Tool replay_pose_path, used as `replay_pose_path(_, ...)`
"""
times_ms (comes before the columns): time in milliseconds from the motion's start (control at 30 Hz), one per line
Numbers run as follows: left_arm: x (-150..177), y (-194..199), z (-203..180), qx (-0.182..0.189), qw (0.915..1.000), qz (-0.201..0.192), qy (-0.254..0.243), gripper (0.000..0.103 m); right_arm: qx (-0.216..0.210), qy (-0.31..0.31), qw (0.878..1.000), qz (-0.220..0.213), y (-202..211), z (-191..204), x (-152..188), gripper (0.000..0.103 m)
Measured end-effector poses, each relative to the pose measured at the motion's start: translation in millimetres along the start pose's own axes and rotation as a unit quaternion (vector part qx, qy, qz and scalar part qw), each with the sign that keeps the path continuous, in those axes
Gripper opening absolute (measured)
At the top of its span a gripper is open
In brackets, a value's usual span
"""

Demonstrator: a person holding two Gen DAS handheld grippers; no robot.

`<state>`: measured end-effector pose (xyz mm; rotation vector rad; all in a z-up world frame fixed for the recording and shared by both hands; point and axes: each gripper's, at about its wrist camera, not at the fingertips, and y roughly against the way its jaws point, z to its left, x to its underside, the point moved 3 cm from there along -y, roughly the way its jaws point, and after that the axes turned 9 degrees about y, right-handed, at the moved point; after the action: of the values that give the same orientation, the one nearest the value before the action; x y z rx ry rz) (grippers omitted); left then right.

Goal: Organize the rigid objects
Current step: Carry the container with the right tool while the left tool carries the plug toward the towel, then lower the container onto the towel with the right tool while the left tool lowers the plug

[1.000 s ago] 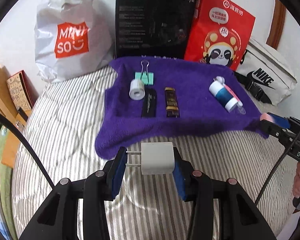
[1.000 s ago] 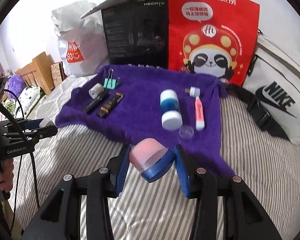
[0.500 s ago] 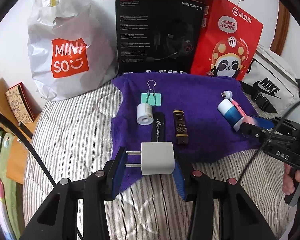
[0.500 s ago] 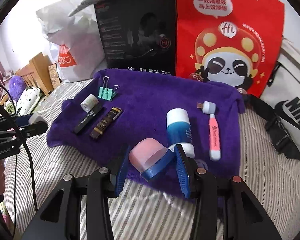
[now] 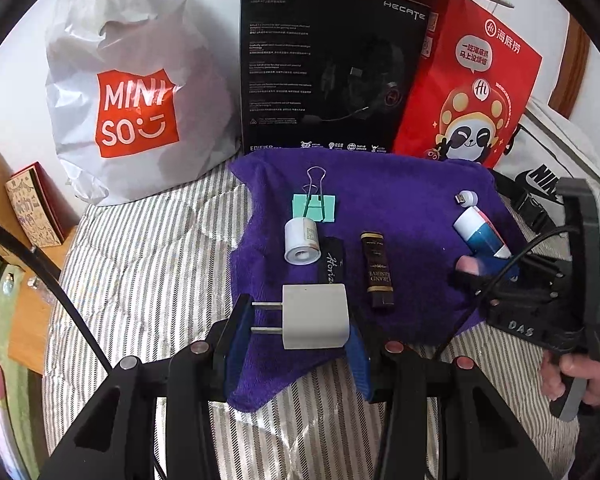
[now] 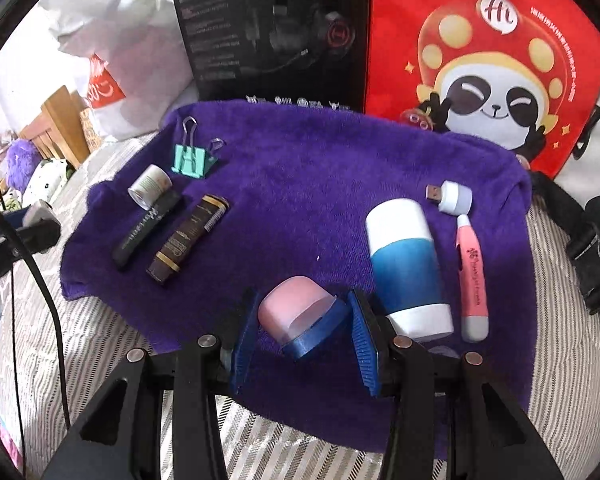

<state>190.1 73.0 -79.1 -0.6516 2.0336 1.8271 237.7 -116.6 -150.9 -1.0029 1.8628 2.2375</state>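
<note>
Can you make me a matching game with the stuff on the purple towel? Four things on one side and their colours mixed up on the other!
Things:
1. binder clip
2. bottle
3. pen
4. charger

Colours:
A. pink
B. white
C. mint green
D. white and blue

Pairs: 1-C, 2-D, 3-A, 4-B

The clip, bottle and pen lie on the towel; the charger is held in the left gripper.
</note>
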Motion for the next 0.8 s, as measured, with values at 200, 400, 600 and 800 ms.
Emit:
replay_pose_path(200, -3.5, -5.4, -7.4, 0.02, 0.9998, 0.002, -0.002, 0.041, 0.007, 0.004, 1.0, 0.006, -6.2, -0.2, 2.4, 0.044)
replay_pose_path(400, -4.9, -15.6, -15.1, 0.035, 0.9993, 0.01, -0.009, 0.041, 0.004, 0.002, 1.0, 0.018, -5.3, -0.9, 1.0, 0.052)
replay_pose_path(600, -7.6, -26.8, -20.2, 0.053, 0.9984, 0.017, -0.013, 0.041, 0.009, 0.002, 1.0, 0.008, 14.2, -7.8, 4.0, 0.054)
replay_pose_path(800, -10.9, -38.9, -36.9, 0.063, 0.9973, 0.028, -0.025, 0.041, 0.03, 0.003, 0.999, -0.013, 43.4, -17.3, 12.8, 0.054)
